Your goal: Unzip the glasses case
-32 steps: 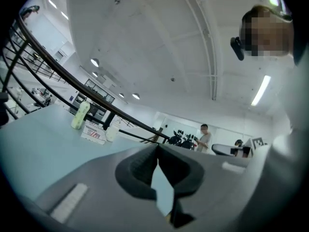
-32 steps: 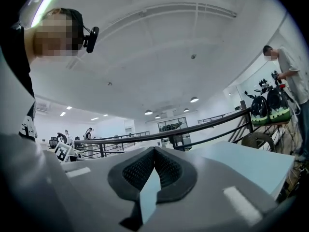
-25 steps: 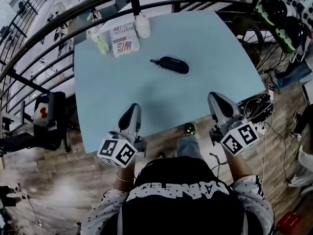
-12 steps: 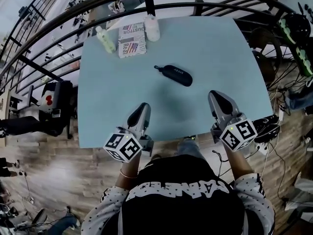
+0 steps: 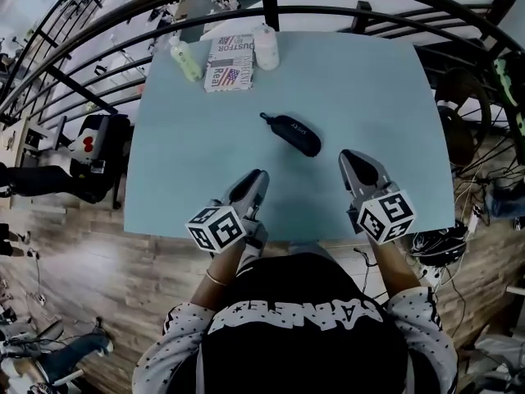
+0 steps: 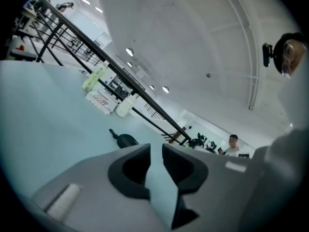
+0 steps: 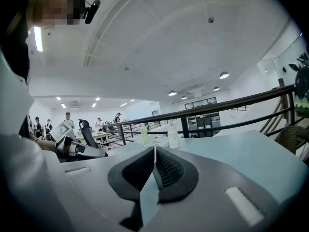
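- Lying near the middle of the table [image 5: 369, 80] is the glasses case [image 5: 294, 135]. It is dark and long, with round ends and a smooth skin.
- Its long side runs on a slant, from the far left corner toward the near right corner. A small pull tab [image 5: 264, 118] sticks out of the far-left end.
- The case is flat on the table and nothing touches it.
- The left gripper [image 5: 259, 173] is grey and pointed, and its tip is near the case, on the case's near-left side. It hangs over the table by the near edge. It leans more toward the case and is closer to it than half a second ago.
- In the left gripper view its two dark, padded jaws stand a little apart, and only blue table shows in the gap. The case [image 6: 126, 140] lies just past them.
- The right gripper [image 5: 349, 156] is on the near-right side of the case, about as close as before. In the right gripper view its ridged jaws are pressed together at the tips, with nothing between them.
- The table is pale blue, smooth and flat.
- Along its far edge stand a printed box [image 5: 229, 62], a white bottle [image 5: 267, 48] and a pale green bottle [image 5: 186, 61]. They are well apart from the case, as before.
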The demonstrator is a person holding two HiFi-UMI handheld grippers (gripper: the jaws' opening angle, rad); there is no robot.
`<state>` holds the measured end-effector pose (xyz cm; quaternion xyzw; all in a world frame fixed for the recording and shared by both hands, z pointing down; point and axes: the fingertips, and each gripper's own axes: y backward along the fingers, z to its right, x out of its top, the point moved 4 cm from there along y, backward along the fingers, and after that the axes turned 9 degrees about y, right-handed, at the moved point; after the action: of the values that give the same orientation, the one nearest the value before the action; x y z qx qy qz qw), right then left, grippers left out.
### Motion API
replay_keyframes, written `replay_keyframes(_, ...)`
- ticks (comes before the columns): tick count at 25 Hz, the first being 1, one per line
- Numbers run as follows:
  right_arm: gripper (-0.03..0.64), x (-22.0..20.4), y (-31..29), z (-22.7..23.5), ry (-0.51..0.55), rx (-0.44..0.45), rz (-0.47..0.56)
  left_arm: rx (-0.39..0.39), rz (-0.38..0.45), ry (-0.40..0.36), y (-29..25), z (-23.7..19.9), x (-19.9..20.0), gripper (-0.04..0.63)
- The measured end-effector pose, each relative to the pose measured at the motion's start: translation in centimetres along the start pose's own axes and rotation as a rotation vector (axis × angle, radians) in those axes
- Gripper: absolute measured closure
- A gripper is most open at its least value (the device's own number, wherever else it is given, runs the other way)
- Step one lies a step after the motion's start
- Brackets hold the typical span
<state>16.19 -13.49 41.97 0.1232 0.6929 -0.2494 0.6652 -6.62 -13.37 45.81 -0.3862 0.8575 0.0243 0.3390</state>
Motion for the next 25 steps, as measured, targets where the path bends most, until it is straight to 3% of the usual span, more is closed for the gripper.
replay_keyframes(4,0.617,-1.3,-1.4,1.9,0.016,0.064,-0.049,0.031,-0.004,0.086,-2.8,-0.2,-1.6,0.595)
replay_keyframes(14,0.615,-4.7,-6.0,4.6,0.093,0.208,-0.136,0.106,0.01,0.193,-8.3,-2.0,-4.1,0.595)
replay_keyframes(25,0.615,-8.8,-11.0,4.3,0.129,0.264,-0.257,0.119,-0.009,0.389,-13.4,-5.2,-4.8,0.595)
